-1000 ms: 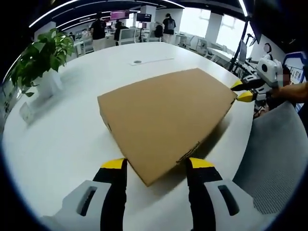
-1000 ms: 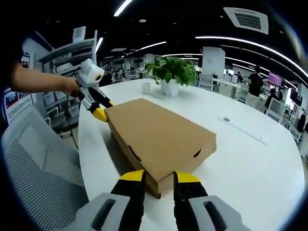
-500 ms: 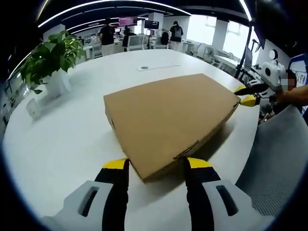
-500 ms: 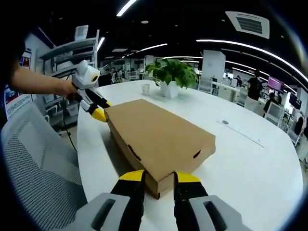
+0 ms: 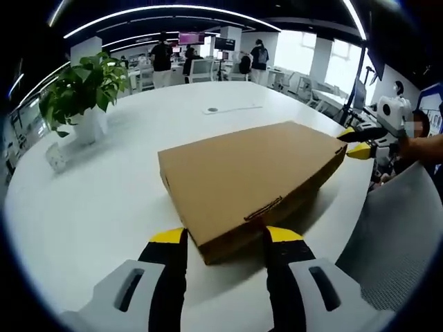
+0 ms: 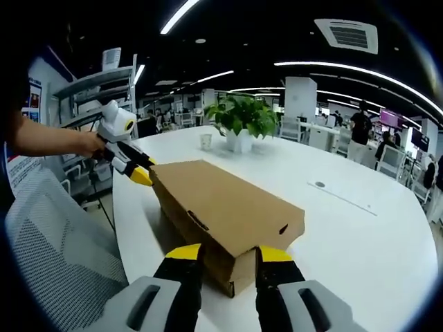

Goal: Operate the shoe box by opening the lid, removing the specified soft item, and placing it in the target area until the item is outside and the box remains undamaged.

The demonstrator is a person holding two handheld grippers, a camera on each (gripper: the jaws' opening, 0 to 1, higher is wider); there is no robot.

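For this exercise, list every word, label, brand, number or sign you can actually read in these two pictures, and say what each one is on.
None can be read.
Cardboard box: plain, with no print showing.
Screens at the far end of the office: lit, but too small to read.
Poster at the left edge of the right gripper view: too blurred to read.

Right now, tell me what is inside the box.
Cannot tell: the box has its lid down and covers whatever it holds. The left gripper and right gripper each straddle a corner.
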